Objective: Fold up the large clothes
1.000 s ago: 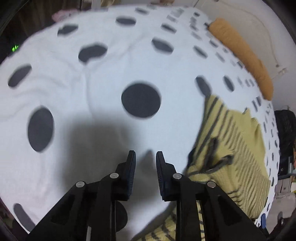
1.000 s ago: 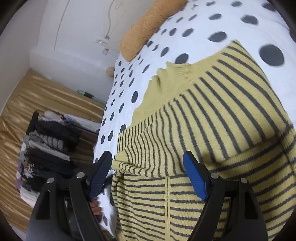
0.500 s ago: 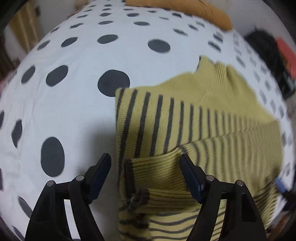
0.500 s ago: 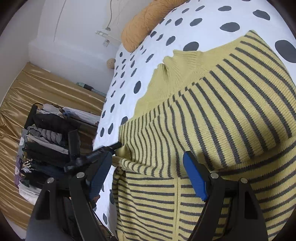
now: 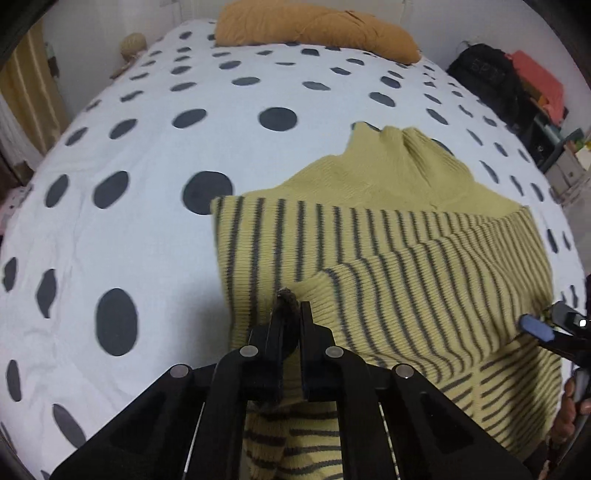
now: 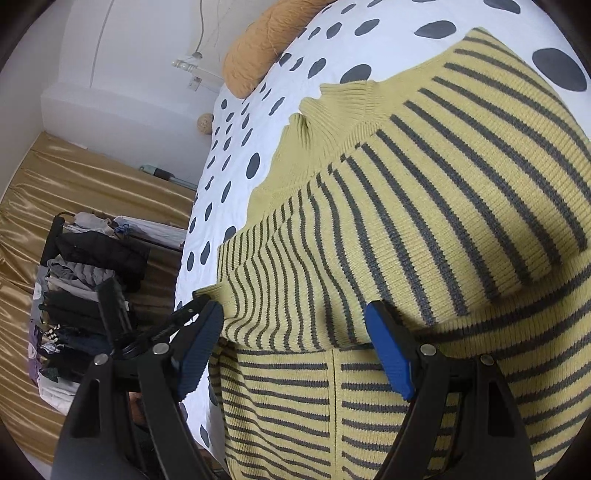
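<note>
The sweater (image 5: pixel 388 258), yellow knit with dark stripes, lies on the bed (image 5: pixel 147 229) over its right-hand part in the left wrist view, on a white cover with dark dots. Its plain ribbed collar (image 5: pixel 406 147) points away from the camera toward the orange pillow (image 5: pixel 317 26) at the head of the bed, so the garment's long axis runs from the near edge up toward that pillow. A striped sleeve is folded across the body, running from the right edge toward the lower middle. The left tongs (image 5: pixel 290 314) point steeply down at that sleeve's end; their jaws have just been closing and now stand pinched together on the dark cuff (image 5: pixel 286 297), which pokes up between them. At the far right edge the right tongs (image 5: pixel 546 325) show a blue pad over the sweater's side, with fingers (image 5: pixel 569 406) of a hand below it.

In the right wrist view the sweater (image 6: pixel 424 221) fills the frame, collar (image 6: pixel 343 107) up and left toward the pillow (image 6: pixel 266 40), a seam running down its near part. The right tongs (image 6: pixel 295 343) hang over it with jaws wide apart, blue pads on either side of a folded striped edge, gripping nothing. Beside the bed, on the floor at left, a dark rack (image 6: pixel 88 280) holds a heap of dark and grey clothes.
</note>
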`<action>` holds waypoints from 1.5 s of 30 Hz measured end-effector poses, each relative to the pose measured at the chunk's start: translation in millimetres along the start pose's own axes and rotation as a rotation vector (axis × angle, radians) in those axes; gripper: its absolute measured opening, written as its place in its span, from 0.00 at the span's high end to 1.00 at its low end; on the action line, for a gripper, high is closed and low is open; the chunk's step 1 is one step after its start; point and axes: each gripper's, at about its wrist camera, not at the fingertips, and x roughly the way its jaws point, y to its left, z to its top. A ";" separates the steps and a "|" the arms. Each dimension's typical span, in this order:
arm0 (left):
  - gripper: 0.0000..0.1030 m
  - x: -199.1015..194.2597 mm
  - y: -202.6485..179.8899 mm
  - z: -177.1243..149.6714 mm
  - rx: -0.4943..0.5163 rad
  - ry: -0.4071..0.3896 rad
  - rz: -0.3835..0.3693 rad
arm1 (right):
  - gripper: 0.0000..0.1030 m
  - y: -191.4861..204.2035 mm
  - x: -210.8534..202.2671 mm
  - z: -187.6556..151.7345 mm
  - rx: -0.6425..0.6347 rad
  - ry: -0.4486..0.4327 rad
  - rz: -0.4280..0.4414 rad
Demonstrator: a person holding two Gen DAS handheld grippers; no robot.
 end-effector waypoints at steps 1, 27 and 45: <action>0.96 3.0 2.5 2.6 -0.017 0.002 -0.003 | 0.22 -1.0 0.1 -0.5 0.006 -0.001 0.000; 0.91 6.0 0.3 48.4 -0.221 -0.047 -0.263 | 0.49 -16.6 -58.1 76.6 -0.085 -0.189 -0.273; 0.34 13.7 35.6 43.5 -0.323 -0.022 -0.069 | 0.33 -61.4 -84.8 144.6 -0.161 -0.120 -0.604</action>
